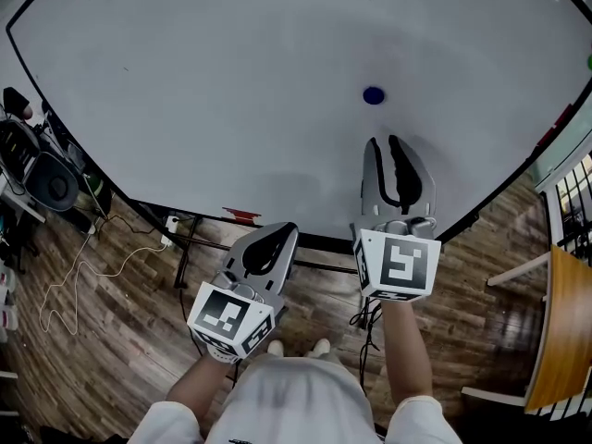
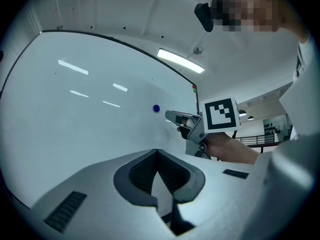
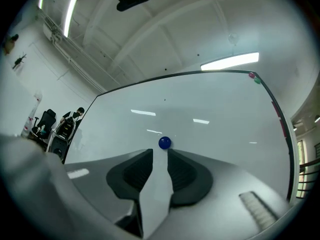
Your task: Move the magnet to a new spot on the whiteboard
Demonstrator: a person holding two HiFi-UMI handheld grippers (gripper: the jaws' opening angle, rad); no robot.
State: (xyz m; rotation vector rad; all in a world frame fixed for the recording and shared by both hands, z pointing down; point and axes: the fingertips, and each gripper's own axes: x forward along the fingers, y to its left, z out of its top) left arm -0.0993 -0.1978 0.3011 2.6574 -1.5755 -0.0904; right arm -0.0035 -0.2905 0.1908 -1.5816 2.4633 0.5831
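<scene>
A round blue magnet (image 1: pixel 373 95) (image 3: pixel 164 143) sticks to the big whiteboard (image 1: pixel 231 81). My right gripper (image 1: pixel 383 140) (image 3: pixel 160 151) points at it from just below, open, with the magnet a short way beyond the fingertips and nothing between the jaws. In the left gripper view the magnet (image 2: pixel 156 108) shows small, left of the right gripper (image 2: pixel 172 116). My left gripper (image 1: pixel 287 227) (image 2: pixel 157 151) hangs lower, near the board's bottom edge, its tips together and empty.
A red object (image 1: pixel 242 214) lies at the board's lower edge. Cables and a power strip (image 1: pixel 169 241) trail over the wooden floor. Black equipment (image 1: pixel 46 178) stands at the left, a wooden tabletop (image 1: pixel 564 331) at the right. Small coloured magnets (image 3: pixel 255 76) sit in the board's top right corner.
</scene>
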